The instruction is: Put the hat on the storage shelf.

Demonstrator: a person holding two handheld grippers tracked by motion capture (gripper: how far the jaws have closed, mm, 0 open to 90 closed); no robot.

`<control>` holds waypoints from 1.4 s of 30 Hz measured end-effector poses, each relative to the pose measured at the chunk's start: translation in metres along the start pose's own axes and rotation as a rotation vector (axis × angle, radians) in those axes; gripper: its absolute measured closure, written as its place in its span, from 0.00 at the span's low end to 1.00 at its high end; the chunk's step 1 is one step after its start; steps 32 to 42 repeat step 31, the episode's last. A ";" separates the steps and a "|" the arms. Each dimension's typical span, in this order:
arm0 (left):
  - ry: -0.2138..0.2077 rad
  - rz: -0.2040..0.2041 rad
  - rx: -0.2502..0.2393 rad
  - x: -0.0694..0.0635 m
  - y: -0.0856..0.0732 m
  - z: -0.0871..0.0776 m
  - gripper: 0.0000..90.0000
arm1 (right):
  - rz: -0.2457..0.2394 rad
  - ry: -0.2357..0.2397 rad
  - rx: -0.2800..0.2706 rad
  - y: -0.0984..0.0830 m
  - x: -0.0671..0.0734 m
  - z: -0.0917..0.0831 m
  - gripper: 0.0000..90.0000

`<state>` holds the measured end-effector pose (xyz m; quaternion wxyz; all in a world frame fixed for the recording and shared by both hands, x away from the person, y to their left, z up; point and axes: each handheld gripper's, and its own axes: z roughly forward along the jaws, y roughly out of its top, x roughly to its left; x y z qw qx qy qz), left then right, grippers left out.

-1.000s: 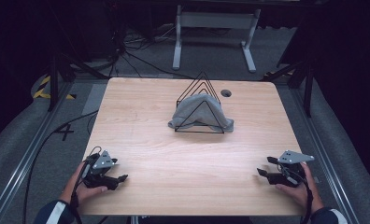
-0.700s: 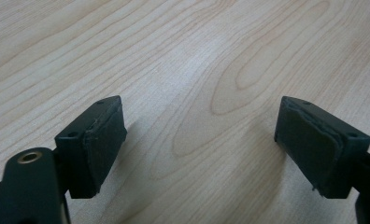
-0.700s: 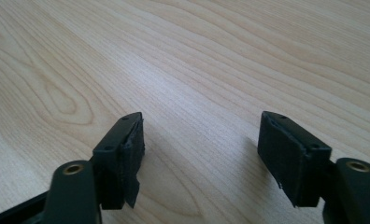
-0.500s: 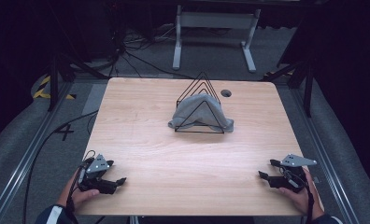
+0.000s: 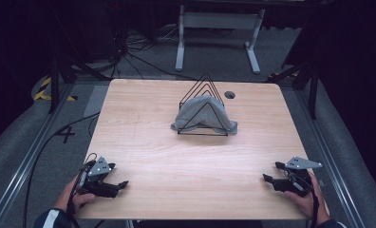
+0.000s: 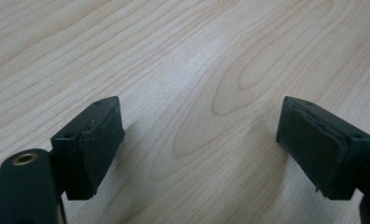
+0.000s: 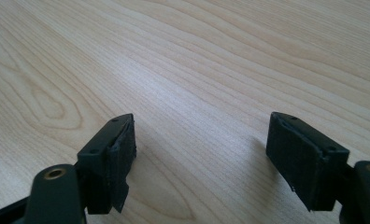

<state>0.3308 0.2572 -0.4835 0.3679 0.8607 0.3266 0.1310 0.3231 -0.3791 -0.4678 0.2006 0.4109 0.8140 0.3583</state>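
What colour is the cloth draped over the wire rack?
Grey. The cloth hangs over the black wire rack, clearest in the high view.

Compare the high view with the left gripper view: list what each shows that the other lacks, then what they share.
High view alone: a grey cloth draped over a black wire rack at the far middle of the table, the right gripper at the near right corner, and the floor with cables.

Left gripper view alone: a close look at the pads, standing wide apart with bare wood between them.

Both: the left gripper, open and holding nothing, and the wooden table.
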 end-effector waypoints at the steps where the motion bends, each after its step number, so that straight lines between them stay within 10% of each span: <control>1: 0.001 0.002 0.000 0.000 0.000 0.000 0.17 | 0.000 -0.001 0.000 0.000 0.000 0.000 0.27; 42: -0.003 0.003 0.001 0.000 0.000 0.000 0.16 | 0.020 -0.017 0.002 0.000 -0.001 0.000 0.27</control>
